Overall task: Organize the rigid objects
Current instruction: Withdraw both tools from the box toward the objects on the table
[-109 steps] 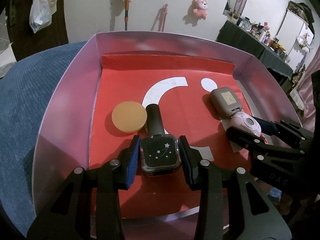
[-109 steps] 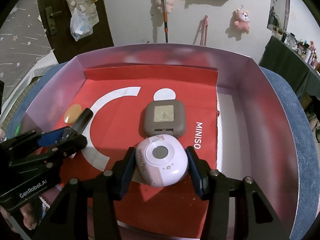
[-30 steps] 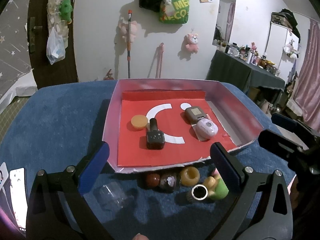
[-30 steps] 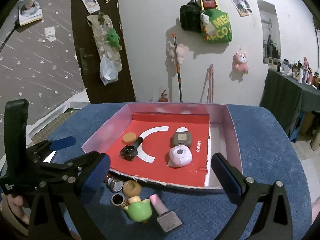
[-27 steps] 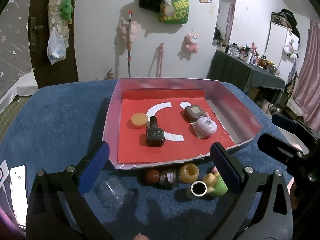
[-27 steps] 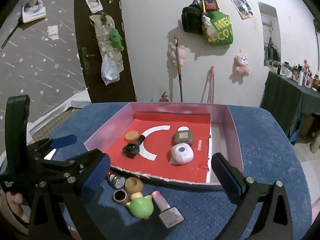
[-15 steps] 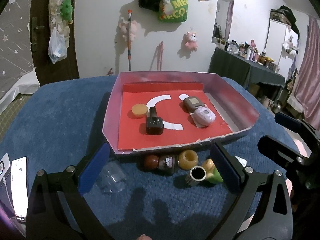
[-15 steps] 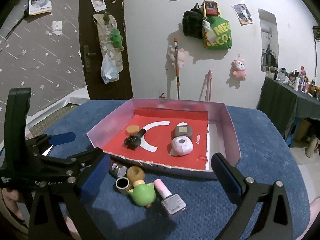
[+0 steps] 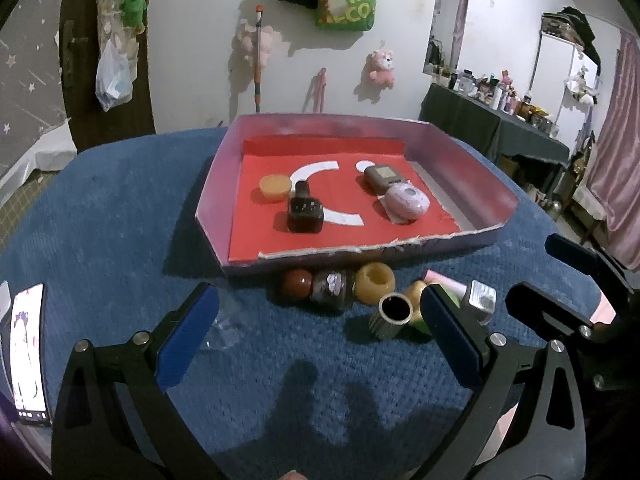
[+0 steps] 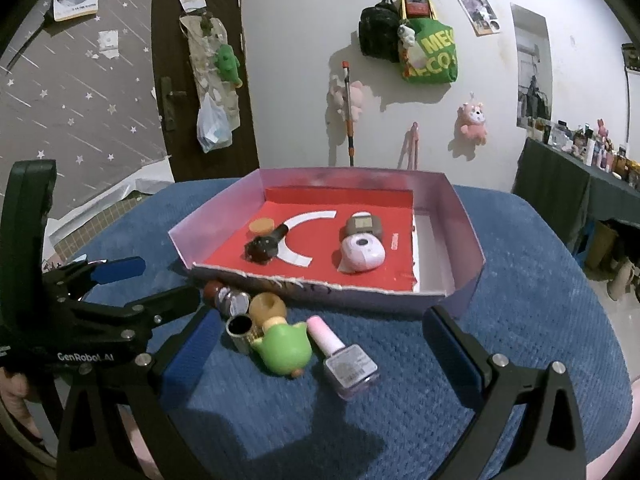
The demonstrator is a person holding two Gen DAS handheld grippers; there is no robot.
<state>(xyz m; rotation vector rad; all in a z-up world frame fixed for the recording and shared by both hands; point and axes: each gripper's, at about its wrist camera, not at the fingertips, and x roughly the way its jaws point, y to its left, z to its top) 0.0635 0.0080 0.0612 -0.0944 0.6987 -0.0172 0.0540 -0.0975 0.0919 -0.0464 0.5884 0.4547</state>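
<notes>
Left gripper (image 9: 318, 334): jaws spread wide, blue pads holding nothing, above the blue cloth.
Right gripper (image 10: 320, 354): jaws equally wide apart, empty, hovering over the loose items.
Between the right fingers: a pink-capped nail polish bottle (image 10: 345, 354) lying flat, beside a green figurine (image 10: 285, 349).
Loose cluster: silver tube (image 9: 391, 315), amber ring-shaped jar (image 9: 375, 278), dark jar (image 9: 330, 291) and red-brown ball (image 9: 297, 284), in a row just outside the box's near wall.
Box (image 9: 452, 152): pink walls, red liner, near wall torn low.
Inside the box: black bottle with star cap (image 9: 304, 210) beside an orange lid (image 9: 274, 187); lilac round case (image 9: 406, 202) touching a grey-brown case (image 9: 382, 177).
Surface: blue textured cloth (image 9: 120, 216); a lit phone (image 9: 27, 354) at its left edge.
Room: white wall with plush toys and a green bag (image 10: 432, 54); dark door (image 10: 200, 68); cluttered dark table (image 9: 492, 120) on the right.
</notes>
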